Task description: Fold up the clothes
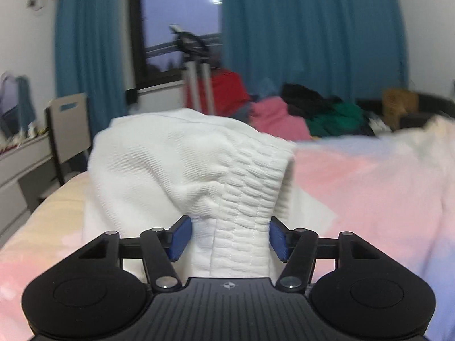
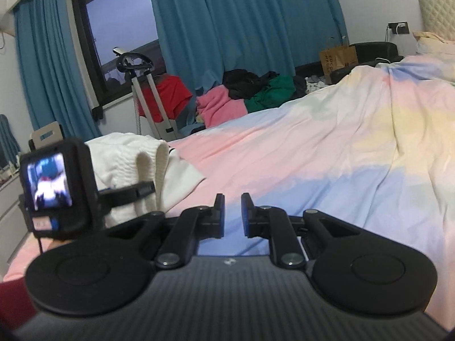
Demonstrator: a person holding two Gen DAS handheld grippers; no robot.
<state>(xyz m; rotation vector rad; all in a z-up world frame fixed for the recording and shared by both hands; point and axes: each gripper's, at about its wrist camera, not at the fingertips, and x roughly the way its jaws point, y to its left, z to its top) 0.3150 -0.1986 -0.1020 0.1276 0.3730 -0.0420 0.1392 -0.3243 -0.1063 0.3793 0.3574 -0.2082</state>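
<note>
A white knit garment (image 1: 182, 167) with a ribbed elastic band lies bunched on the pastel bedspread (image 1: 369, 199). My left gripper (image 1: 230, 237) has the ribbed band between its blue pads (image 1: 180, 237), which press the thick fold from both sides. In the right wrist view the garment (image 2: 133, 159) sits at the left, with the left gripper's camera body (image 2: 54, 190) in front of it. My right gripper (image 2: 232, 213) hovers over the bedspread (image 2: 327, 156), empty, its jaws a narrow gap apart.
A pile of clothes, red, pink (image 2: 221, 105), black and green (image 2: 270, 91), lies beyond the bed's far edge. A garment steamer stand (image 2: 142, 91) stands by the window with blue curtains. A chair (image 1: 68, 130) and desk are at the left. A paper bag (image 2: 338, 56) stands at the back right.
</note>
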